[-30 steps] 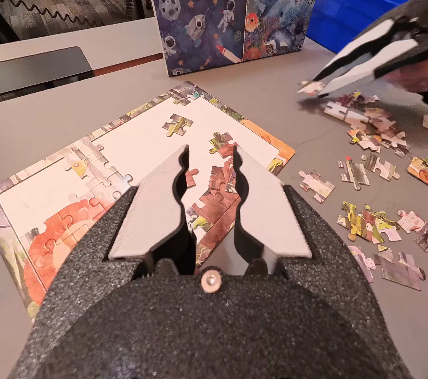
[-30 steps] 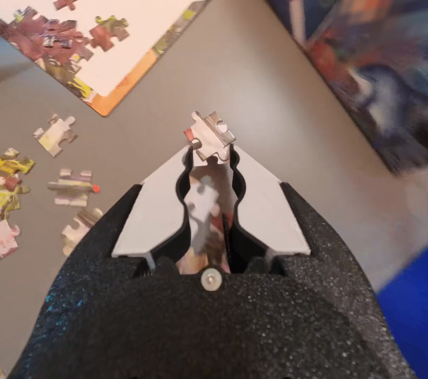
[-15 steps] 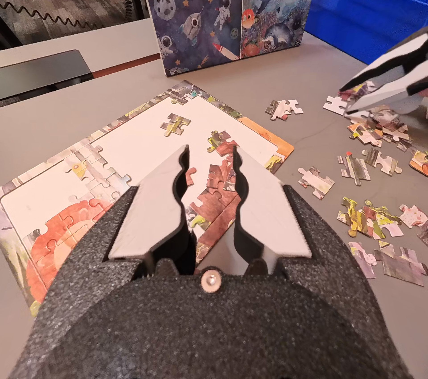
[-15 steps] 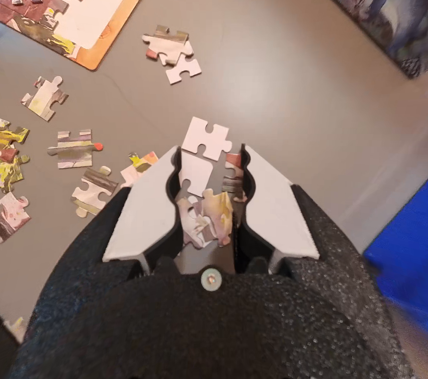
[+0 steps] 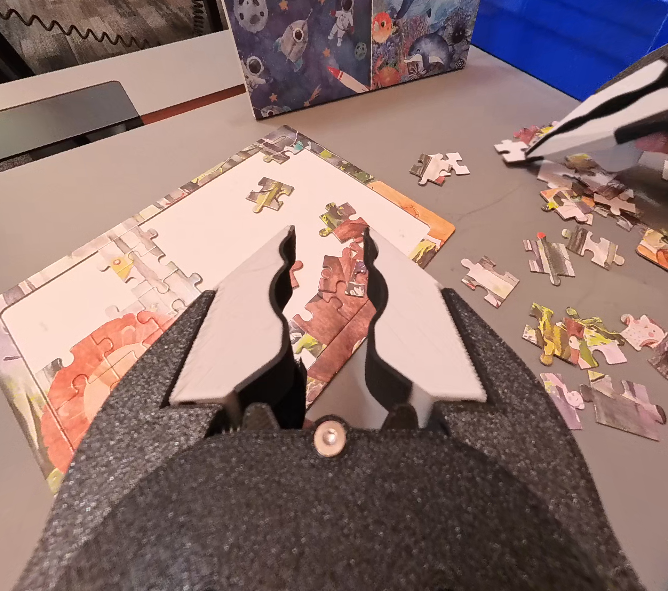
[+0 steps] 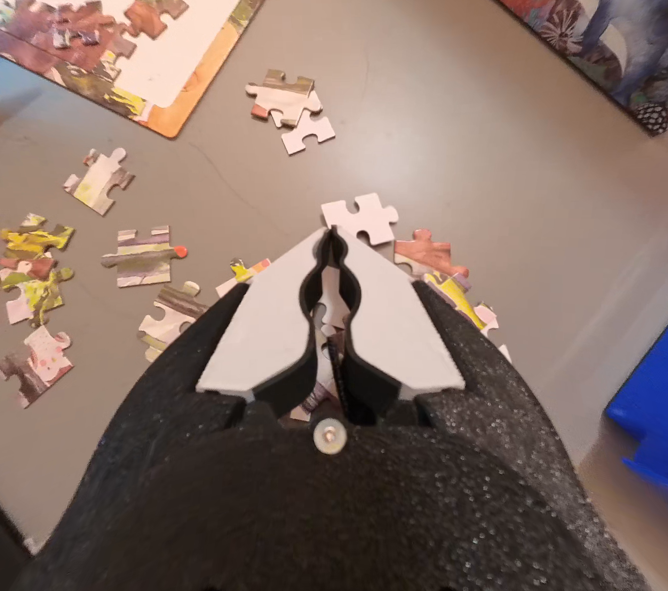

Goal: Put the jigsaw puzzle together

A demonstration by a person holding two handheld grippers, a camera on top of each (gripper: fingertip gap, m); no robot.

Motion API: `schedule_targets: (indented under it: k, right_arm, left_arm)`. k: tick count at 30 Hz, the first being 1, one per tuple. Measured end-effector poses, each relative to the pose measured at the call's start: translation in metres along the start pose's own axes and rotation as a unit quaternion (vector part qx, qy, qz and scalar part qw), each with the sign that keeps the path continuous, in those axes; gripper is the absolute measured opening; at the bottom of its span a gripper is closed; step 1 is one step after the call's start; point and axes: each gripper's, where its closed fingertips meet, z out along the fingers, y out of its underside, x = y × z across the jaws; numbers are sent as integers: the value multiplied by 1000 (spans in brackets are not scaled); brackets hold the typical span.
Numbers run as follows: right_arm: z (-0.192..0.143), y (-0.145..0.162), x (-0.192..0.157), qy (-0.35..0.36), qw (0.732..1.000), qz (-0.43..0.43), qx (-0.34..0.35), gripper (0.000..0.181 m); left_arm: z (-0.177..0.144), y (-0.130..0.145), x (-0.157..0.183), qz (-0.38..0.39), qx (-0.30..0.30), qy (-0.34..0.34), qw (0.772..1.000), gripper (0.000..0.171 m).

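Right wrist view shows the right gripper point(image 6: 330, 230) with its tips pressed together at the edge of a blank-side-up white piece point(image 6: 359, 222); whether the piece is actually pinched cannot be told, and the gripper body hides much of the loose pile point(image 6: 439, 263) beneath. Left gripper point(image 5: 329, 234) hovers over the puzzle tray point(image 5: 426, 212), jaws apart and empty, covering the tray's near corner. Bare grey table point(image 6: 415, 75) lies open between tray, pile and picture box point(image 5: 347, 31).

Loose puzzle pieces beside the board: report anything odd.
Two pieces lie blank side up: a white piece at the right tool tip, which looks shut on its edge, and another partly under a grey piece near the board corner.
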Motion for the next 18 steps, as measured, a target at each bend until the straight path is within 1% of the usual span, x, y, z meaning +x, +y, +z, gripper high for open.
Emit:
schedule_targets:
  k: [2, 3, 5, 7, 8, 10, 13, 16, 17, 18]
  right_arm:
    - [-6, -3, 4, -1, 1000, 7, 12, 0]
    - [-9, -3, 8, 9, 1000, 9, 13, 5]
    - [-14, 0, 14, 20, 1000, 15, 7, 20]
    - [-8, 9, 14, 17, 999, 15, -23, 39]
    - [-4, 12, 15, 26, 999, -1, -33, 42]
    - [0, 10, 14, 32, 999, -23, -37, 43]
    - [1, -2, 9, 11, 1000, -2, -26, 46]
    - [8, 4, 9, 20, 998, -9, -52, 47]
    - [9, 2, 5, 14, 999, -12, -46, 44]
    - [10, 0, -5, -16, 999, -8, -40, 42]
  left_arm:
    - [0, 0, 0, 0, 0, 0, 1000, 37]
    - [0, 0, 0, 0, 0, 0, 1000, 37]
    - [0, 0, 0, 0, -1, 1, 1000, 37]
    - [0, 0, 1, 1, -1, 2, 1000, 37]
    - [0, 1, 1, 0, -2, 2, 1000, 37]
    - [0, 1, 2, 1, -3, 5, 1000, 37]
    - [1, 1, 3, 2, -4, 6, 1000, 37]
    - [1, 2, 3, 4, -6, 6, 1000, 37]
    - [1, 2, 4, 4, -6, 6, 1000, 37]
    - [1, 2, 4, 4, -6, 6, 1000, 37]
